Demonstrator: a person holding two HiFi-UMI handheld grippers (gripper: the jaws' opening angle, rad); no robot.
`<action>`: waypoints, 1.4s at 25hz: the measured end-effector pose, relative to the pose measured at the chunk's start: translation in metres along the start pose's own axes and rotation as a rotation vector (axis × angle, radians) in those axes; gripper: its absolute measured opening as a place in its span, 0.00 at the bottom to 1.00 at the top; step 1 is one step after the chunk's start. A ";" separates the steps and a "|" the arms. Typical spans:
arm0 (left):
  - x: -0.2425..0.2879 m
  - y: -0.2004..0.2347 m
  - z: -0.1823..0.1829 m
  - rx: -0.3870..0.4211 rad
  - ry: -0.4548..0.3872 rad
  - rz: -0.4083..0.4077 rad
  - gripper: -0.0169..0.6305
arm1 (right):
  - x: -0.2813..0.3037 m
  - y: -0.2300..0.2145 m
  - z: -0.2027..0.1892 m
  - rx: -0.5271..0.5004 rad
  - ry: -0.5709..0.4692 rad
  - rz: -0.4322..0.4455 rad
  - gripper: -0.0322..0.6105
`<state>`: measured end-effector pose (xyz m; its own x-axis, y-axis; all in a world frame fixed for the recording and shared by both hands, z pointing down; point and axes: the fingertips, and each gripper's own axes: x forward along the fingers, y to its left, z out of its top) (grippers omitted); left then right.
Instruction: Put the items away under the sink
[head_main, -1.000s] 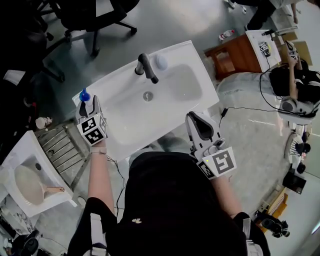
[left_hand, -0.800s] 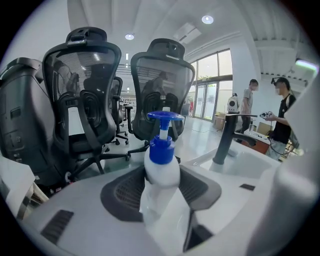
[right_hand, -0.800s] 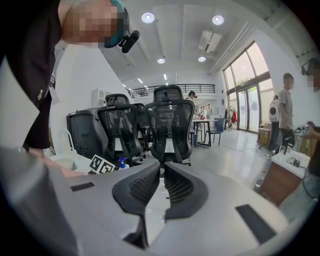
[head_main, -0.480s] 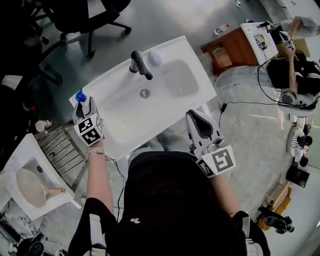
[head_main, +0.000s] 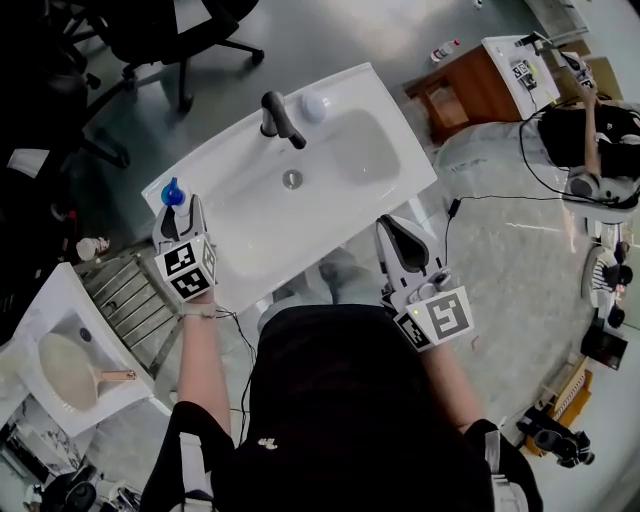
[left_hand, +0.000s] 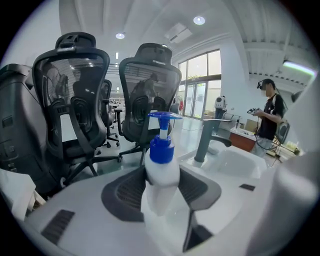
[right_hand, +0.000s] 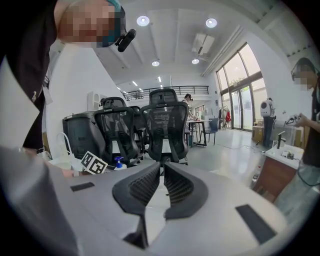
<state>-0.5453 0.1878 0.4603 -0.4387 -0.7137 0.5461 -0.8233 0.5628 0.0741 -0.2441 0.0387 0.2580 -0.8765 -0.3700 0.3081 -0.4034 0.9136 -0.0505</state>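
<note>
**Left clamped on pump bottle, right empty**

Head view, 3 o'clock: the right gripper (head_main: 392, 232) is held off the front right edge of the sink (head_main: 345, 160). Its jaws are drawn together to a slit, with nothing gripped.

10 o'clock: the left gripper (head_main: 178, 210) is closed on the white pump bottle (left_hand: 161, 172), blue pump upward, at the sink's left corner. Whether the bottle is resting or lifted cannot be told.

12 o'clock, farther: a dark faucet (head_main: 280, 115) is seen, with a pale round item (head_main: 314, 105) just beside it. Office chairs (left_hand: 75, 100) are seen beyond.
</note>
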 end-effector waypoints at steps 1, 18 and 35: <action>-0.002 -0.003 0.002 0.008 -0.001 -0.011 0.35 | -0.002 0.001 -0.002 0.005 -0.001 -0.004 0.12; -0.039 -0.109 0.024 0.093 -0.028 -0.094 0.35 | -0.075 -0.061 -0.016 0.084 -0.085 -0.049 0.12; -0.084 -0.316 0.029 0.197 -0.058 -0.218 0.35 | -0.207 -0.184 -0.063 0.198 -0.180 -0.141 0.12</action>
<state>-0.2586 0.0580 0.3673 -0.2589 -0.8349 0.4858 -0.9520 0.3055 0.0176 0.0281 -0.0426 0.2638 -0.8335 -0.5310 0.1526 -0.5524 0.8069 -0.2093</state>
